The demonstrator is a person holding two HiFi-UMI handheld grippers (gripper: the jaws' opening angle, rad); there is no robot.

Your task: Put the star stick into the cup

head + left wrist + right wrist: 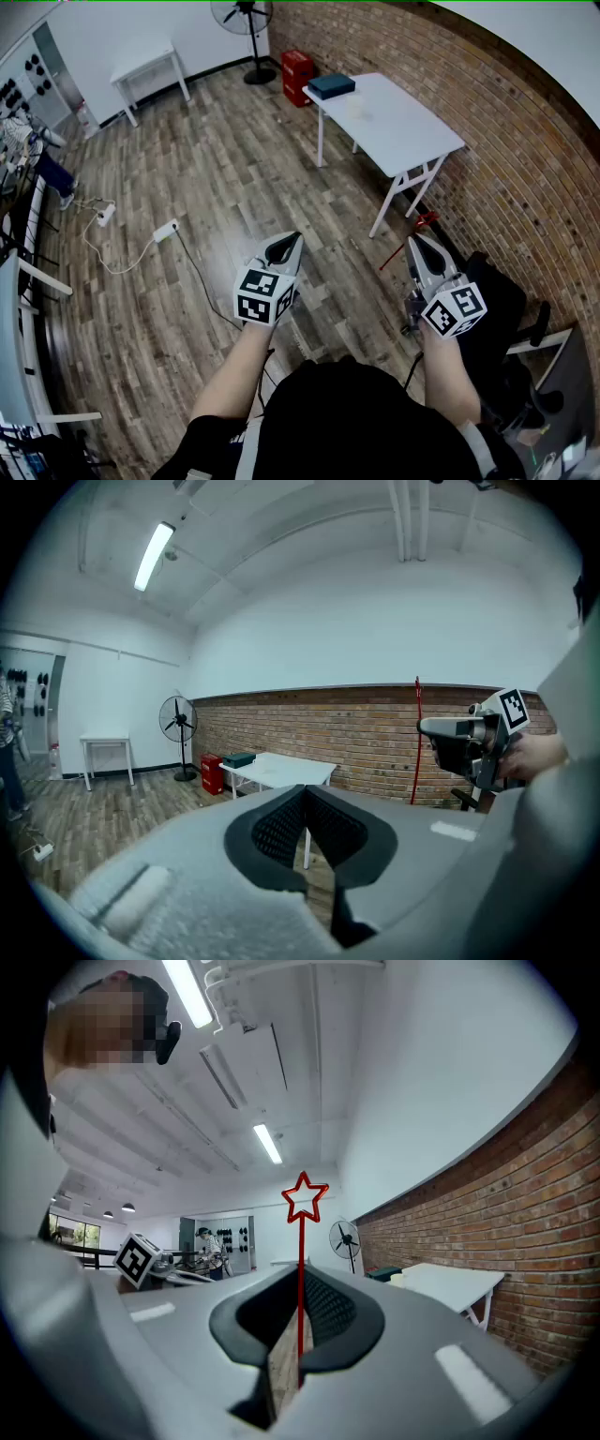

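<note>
The star stick (302, 1241) is a thin red rod with an outlined star on top. It stands upright between the jaws of my right gripper (301, 1321), which is shut on its lower part. In the head view the stick (405, 247) slants beside the right gripper (416, 243), above the wooden floor. My left gripper (287, 246) is held level beside it, its jaws closed together with nothing between them (306, 819). A small pale cup (356, 107) seems to stand on the white table (398, 131) ahead; it is too faint for me to be sure.
A dark box (330, 86) lies at the table's far end, with a red crate (297, 73) and a standing fan (246, 28) beyond. A brick wall (525, 178) runs on the right. A power strip (166, 230) and cable lie on the floor at the left.
</note>
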